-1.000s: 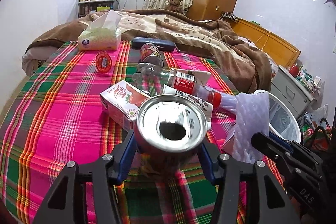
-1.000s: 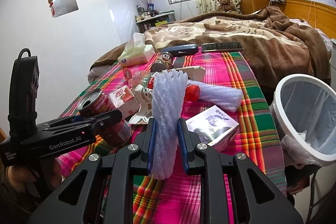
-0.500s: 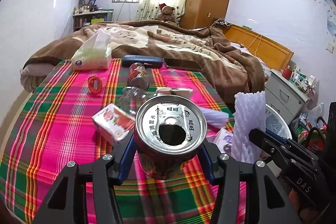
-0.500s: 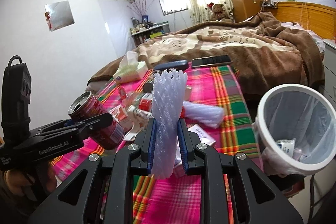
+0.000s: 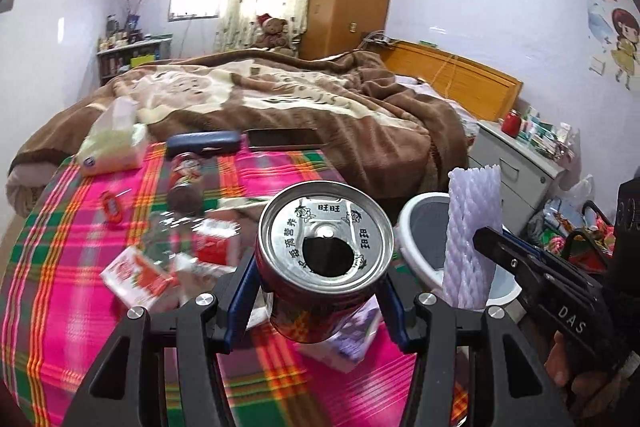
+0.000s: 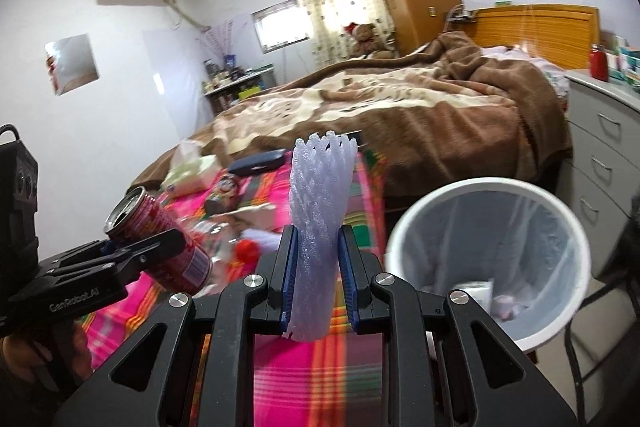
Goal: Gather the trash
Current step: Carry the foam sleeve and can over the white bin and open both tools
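My left gripper (image 5: 320, 279) is shut on an opened red drink can (image 5: 324, 259), held in the air above the plaid cloth; the can also shows in the right wrist view (image 6: 160, 239). My right gripper (image 6: 318, 267) is shut on a white foam net sleeve (image 6: 320, 219), held upright; it also shows in the left wrist view (image 5: 472, 235). The white trash bin (image 6: 404, 227) with a clear liner stands off the bed's right edge, just right of the sleeve. It holds a few scraps. In the left wrist view the bin (image 5: 412, 227) lies behind the can and sleeve.
On the plaid cloth (image 5: 60, 267) lie a juice carton (image 5: 136, 271), a clear bottle (image 5: 168, 239), another can (image 5: 184, 183), a red lid (image 5: 112, 205), a tissue pack (image 5: 112, 143), a dark case (image 5: 204, 143) and a phone (image 5: 284, 137). A grey drawer unit (image 6: 604, 147) stands behind the bin.
Both grippers have risen and swung right toward the bin with their loads. The bin now looms larger and nearer in both views.
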`<act>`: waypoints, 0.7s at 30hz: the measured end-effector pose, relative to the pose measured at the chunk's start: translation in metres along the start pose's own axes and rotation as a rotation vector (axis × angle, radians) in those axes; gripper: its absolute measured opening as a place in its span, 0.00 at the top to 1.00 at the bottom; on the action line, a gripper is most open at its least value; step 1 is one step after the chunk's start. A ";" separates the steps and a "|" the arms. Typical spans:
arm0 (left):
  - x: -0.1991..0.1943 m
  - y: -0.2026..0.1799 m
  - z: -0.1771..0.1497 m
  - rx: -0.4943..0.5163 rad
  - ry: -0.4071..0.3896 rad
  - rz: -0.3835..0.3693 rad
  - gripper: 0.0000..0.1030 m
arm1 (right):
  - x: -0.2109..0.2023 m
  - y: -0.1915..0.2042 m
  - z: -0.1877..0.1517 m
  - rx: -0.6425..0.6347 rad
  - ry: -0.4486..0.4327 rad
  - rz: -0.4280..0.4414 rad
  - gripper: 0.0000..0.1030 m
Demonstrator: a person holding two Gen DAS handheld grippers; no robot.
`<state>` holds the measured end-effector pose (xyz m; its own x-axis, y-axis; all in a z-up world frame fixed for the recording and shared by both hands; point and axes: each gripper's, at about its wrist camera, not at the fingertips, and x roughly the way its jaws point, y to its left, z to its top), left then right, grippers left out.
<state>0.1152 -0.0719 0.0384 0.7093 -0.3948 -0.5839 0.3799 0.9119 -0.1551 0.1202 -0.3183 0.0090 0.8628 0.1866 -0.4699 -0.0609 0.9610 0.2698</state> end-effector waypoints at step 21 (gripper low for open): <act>0.099 -0.127 0.024 0.127 0.119 -0.220 0.47 | 0.001 -0.093 0.002 0.092 0.058 -0.234 0.79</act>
<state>0.1512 -0.2298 0.0197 0.5295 -0.5587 -0.6383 0.5938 0.7815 -0.1914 0.1281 -0.4080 -0.0153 0.8175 -0.0252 -0.5754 0.1855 0.9573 0.2218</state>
